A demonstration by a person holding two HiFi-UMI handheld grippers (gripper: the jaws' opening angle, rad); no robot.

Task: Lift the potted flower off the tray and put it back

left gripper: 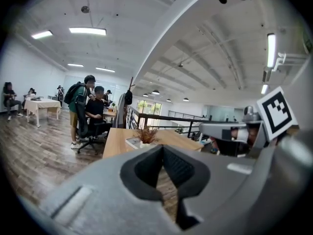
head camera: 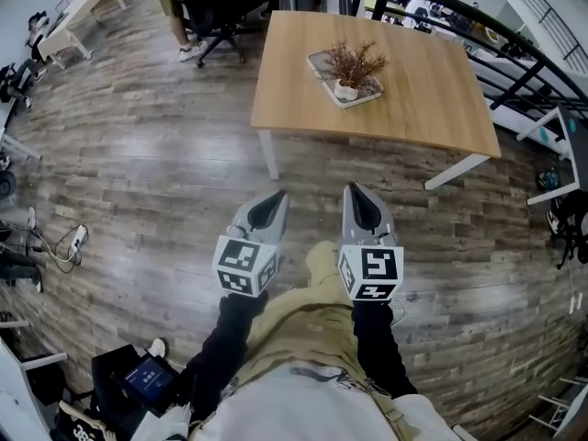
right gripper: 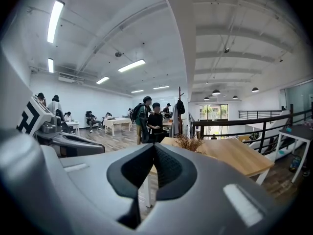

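Observation:
The potted flower [head camera: 349, 68], dry brown sprigs in a small white pot, stands on a pale tray [head camera: 321, 62] on the wooden table [head camera: 413, 108], far ahead of both grippers. My left gripper [head camera: 277, 197] and right gripper [head camera: 352, 190] are held side by side over the floor, well short of the table, pointing towards it. Both are shut with nothing between the jaws. In the left gripper view the flower [left gripper: 146, 134] shows just above the left gripper [left gripper: 163, 147]. The right gripper view has the flower [right gripper: 189, 142] to the right of the right gripper [right gripper: 154, 145].
People stand and sit at an office chair [head camera: 220, 12] beyond the table's far left corner. A black railing [head camera: 514, 58] runs behind the table on the right. A white desk [head camera: 562, 154] stands far right, cables [head camera: 64, 242] lie on the floor at left.

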